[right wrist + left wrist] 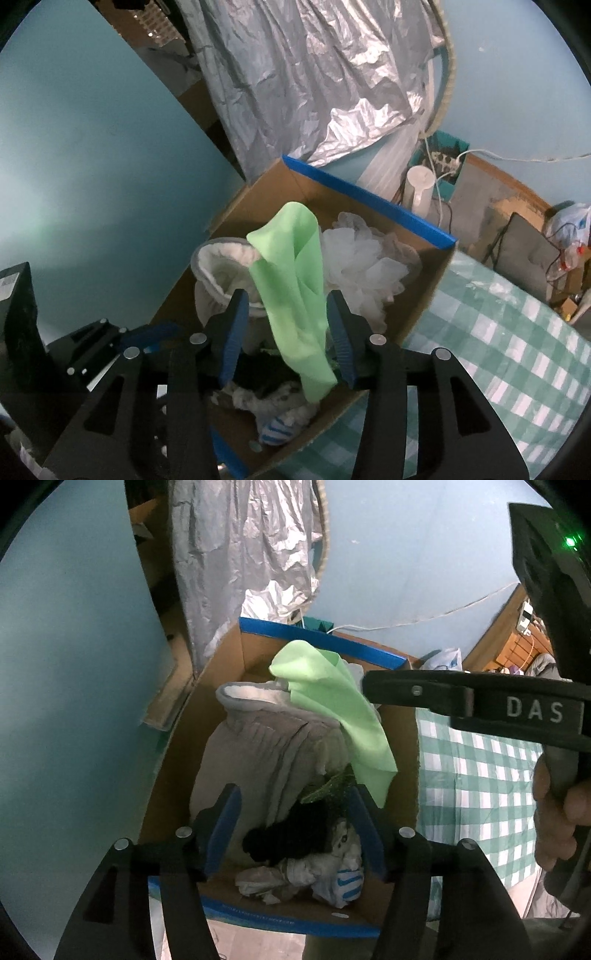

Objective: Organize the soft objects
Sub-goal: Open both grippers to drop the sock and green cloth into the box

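An open cardboard box [317,635] [369,199] with blue-taped rims holds soft items. Inside are a grey fleece piece [258,749] [221,266], a black fabric lump [291,838], white crumpled cloth with a blue-striped sock [347,882] [275,432], and a white mesh puff [362,266]. A light green cloth [332,701] [291,277] hangs loosely over the pile, between the right gripper's [286,325] parted blue pads, which do not press it. The left gripper [293,812] is open above the black lump. The right gripper's tip [373,686] reaches in from the right.
The box stands beside a green-and-white checked cloth [480,775] [498,350]. A crinkled silver cover [243,554] [314,74] hangs behind it against a blue wall. A white cylinder [419,184] and cables sit behind the box. A person's hand [554,812] grips the right tool.
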Available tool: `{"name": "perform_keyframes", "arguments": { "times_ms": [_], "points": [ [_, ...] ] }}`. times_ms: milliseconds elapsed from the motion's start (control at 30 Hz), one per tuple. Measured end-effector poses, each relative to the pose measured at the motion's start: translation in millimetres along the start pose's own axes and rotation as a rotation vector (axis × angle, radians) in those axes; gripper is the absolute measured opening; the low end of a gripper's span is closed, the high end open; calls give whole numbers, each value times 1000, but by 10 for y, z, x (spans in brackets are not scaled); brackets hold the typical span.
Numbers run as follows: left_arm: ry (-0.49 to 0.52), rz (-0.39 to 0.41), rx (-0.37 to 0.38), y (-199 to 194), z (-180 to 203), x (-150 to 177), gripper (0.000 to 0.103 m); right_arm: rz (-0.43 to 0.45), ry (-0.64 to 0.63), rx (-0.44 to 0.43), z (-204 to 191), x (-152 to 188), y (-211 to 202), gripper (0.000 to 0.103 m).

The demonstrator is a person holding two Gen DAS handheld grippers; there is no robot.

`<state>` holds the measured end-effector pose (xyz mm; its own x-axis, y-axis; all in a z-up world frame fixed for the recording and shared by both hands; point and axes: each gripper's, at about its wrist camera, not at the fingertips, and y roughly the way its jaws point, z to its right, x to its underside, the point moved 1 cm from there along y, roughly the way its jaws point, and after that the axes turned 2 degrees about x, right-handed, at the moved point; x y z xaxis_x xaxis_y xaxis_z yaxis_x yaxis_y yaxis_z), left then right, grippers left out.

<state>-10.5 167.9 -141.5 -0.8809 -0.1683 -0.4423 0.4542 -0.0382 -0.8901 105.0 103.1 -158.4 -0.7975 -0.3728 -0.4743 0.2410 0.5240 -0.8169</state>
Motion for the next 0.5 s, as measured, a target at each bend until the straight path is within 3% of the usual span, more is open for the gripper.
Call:
{"name": "perform_keyframes", "arguments": {
  "times_ms": [200, 500],
  "points": [
    [-16, 22, -17, -158, 8, 31, 75, 21, -20, 32, 29, 49, -192, 52],
    [-38, 37, -35, -387, 100, 59, 81, 45, -37, 96, 111, 86, -511, 63]
  ]
}}
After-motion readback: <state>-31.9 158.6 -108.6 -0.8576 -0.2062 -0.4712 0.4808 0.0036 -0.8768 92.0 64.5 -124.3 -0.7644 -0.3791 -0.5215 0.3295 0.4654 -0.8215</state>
